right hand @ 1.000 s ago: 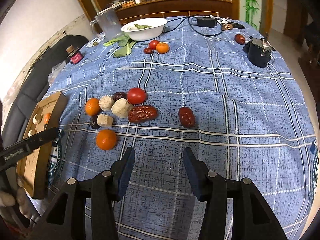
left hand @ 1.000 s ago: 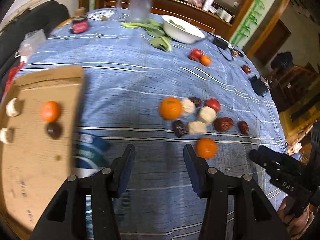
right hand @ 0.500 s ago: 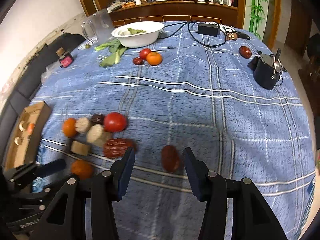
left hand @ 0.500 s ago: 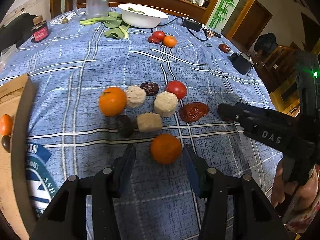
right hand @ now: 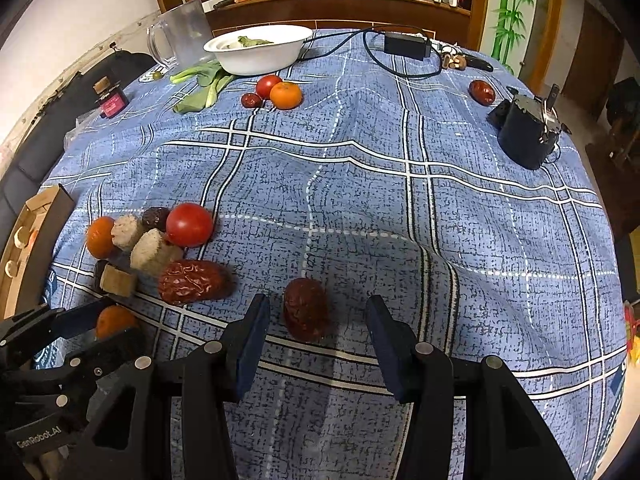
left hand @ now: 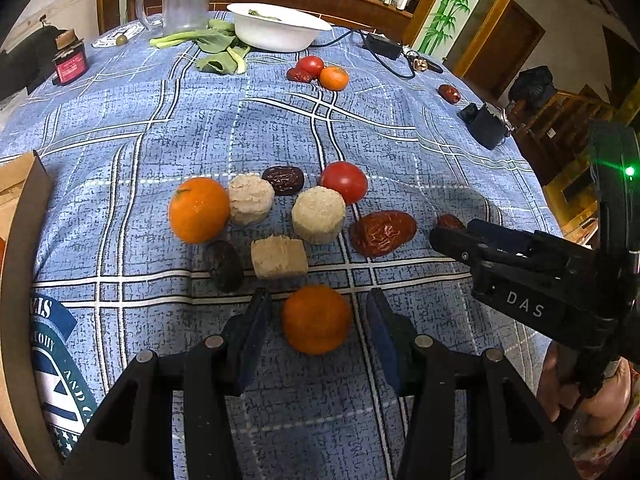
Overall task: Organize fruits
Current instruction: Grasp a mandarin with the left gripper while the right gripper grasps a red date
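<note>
1. The counter (right hand: pixel 460 208), under a blue plaid cloth, fills most of both views.
2. A cardboard box (left hand: pixel 20 216) runs down the left edge of the left wrist view; in the right wrist view a few pale pieces and something orange lie inside it.
3. The white bowl (right hand: pixel 260 50) with greens in it sits at the upper centre of the right wrist view, a clear jug (right hand: pixel 180 34) to its left and leafy greens (right hand: pixel 202 86) just below.
4. The left gripper (left hand: pixel 318 322), at the bottom centre of its own view, is spread wide around an orange (left hand: pixel 316 319); neither finger visibly touches the fruit.
5. The right gripper (right hand: pixel 314 320), at the bottom centre of its view, likewise stands wide apart, with a small red date (right hand: pixel 306 312) between the fingers and a gap on each side.
6. The fruit cluster lies mid-frame in the left wrist view: a second orange (left hand: pixel 199 209), a tomato (left hand: pixel 344 182), a large red date (left hand: pixel 382 232), a dark date (left hand: pixel 284 179) and a dark plum-like fruit (left hand: pixel 223 266).
7. Three pale beige chunks (left hand: pixel 318 214) sit among them, touching their neighbours.
8. Toward the top of the left wrist view, a far tomato (left hand: pixel 310 66), a far orange (left hand: pixel 333 78) and a date huddle together below the bowl.
9. A lone date (right hand: pixel 482 92) lies at the upper right of the right wrist view, near a black device (right hand: pixel 528 136).
</note>
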